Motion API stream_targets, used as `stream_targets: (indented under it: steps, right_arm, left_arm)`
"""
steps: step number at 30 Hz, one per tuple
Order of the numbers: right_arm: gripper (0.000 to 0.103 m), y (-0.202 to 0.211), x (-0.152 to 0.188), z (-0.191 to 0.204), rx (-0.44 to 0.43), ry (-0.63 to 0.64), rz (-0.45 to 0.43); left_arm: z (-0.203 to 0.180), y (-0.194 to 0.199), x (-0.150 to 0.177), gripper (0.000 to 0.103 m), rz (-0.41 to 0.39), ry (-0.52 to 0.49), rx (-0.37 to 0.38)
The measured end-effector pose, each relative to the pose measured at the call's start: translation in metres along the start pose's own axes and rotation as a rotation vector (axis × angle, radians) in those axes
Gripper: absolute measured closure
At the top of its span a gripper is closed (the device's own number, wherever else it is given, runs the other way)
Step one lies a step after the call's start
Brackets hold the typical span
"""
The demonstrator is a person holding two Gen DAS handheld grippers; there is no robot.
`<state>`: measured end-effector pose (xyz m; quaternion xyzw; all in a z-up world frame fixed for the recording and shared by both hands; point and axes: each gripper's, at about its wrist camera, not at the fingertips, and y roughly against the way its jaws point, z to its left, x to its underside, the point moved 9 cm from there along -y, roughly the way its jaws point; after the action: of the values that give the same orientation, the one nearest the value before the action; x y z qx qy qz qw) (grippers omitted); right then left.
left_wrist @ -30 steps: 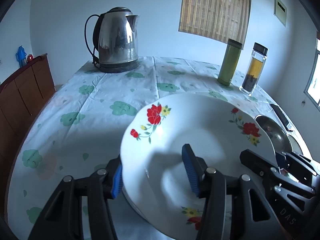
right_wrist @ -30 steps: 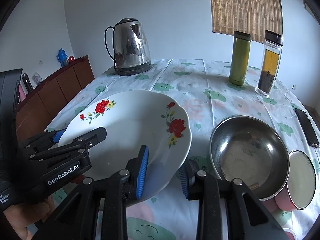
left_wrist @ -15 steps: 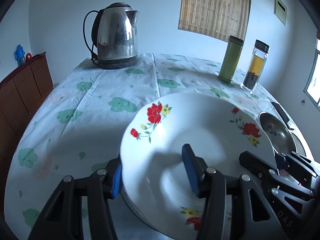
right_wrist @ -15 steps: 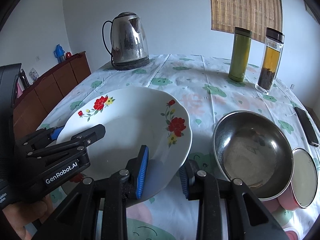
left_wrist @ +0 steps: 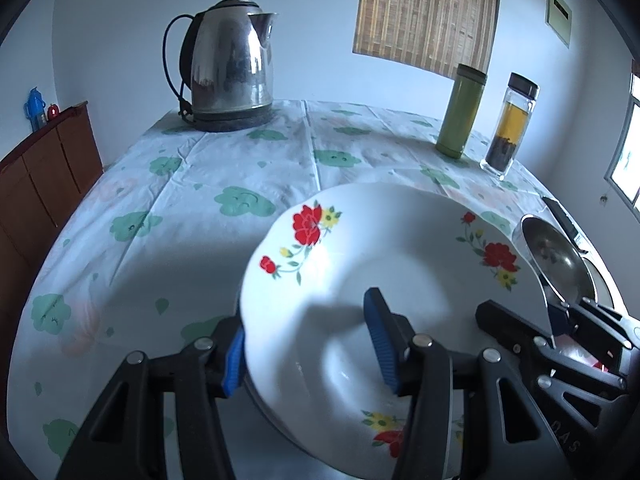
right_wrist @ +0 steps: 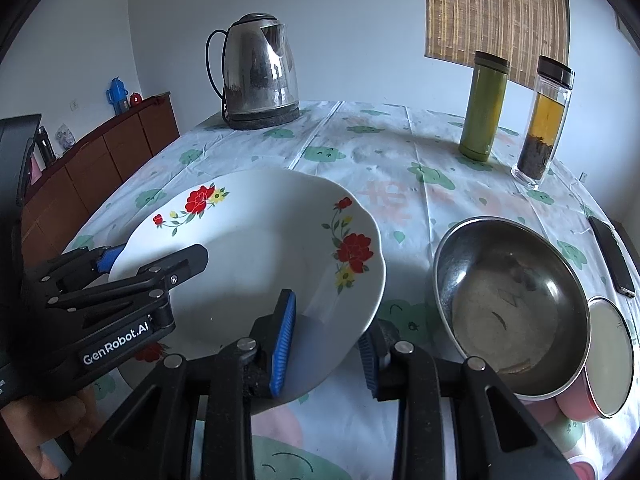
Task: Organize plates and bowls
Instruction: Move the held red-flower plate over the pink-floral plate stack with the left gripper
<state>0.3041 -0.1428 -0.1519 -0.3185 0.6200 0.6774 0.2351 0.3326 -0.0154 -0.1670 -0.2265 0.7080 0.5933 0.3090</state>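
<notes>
A white plate with red flowers is held tilted above the table by both grippers. My left gripper is shut on the plate's left rim, one pad inside, one under the edge. My right gripper is shut on its near right rim; it also shows in the left wrist view. A steel bowl sits on the table to the right of the plate. A grey rim shows just under the plate in the left wrist view.
A steel kettle stands at the back of the flowered tablecloth. A green flask and a tea bottle stand back right. A phone and a pink lidded cup lie right of the bowl. A wooden cabinet stands left.
Both grippers have moved the plate forward over the table toward the kettle, keeping their grip. The bowl has stayed in place.
</notes>
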Motion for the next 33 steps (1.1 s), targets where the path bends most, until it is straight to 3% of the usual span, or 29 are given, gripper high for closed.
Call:
stream_targets:
  steps: [16,33]
  right_arm:
    - [0.070,-0.0006,0.0005,0.0001,-0.012,-0.009,0.002]
    - [0.070,-0.0064,0.0026,-0.0038,-0.024,-0.025,0.015]
  left_arm:
    - [0.0003,0.0045,0.0004,0.051,-0.013,-0.035,-0.024]
    - [-0.0035,0.0050,0.0064,0.051,0.014,-0.042,0.034]
